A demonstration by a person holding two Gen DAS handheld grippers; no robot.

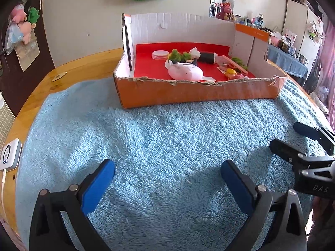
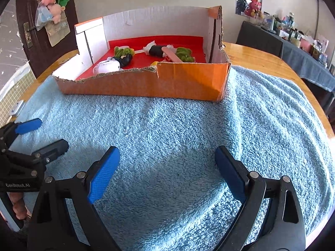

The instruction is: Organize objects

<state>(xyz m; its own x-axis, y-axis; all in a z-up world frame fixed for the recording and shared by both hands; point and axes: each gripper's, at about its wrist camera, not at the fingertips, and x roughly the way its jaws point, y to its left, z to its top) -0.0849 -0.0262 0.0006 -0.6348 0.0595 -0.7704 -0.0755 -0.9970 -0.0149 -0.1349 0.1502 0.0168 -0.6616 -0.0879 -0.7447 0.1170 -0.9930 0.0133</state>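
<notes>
An orange cardboard box with a red floor stands at the far side of the blue towel; it also shows in the right wrist view. Inside lie a pink-white rounded device, a white lid, green fuzzy pieces, a black roll, a pink stick and a small yellow toy. My left gripper is open and empty over the towel. My right gripper is open and empty beside it, also seen in the left wrist view.
The towel covers a round wooden table. A small white device with a cable lies at the table's left edge. A door with hanging plush toys is behind on the left; a cluttered sideboard stands on the right.
</notes>
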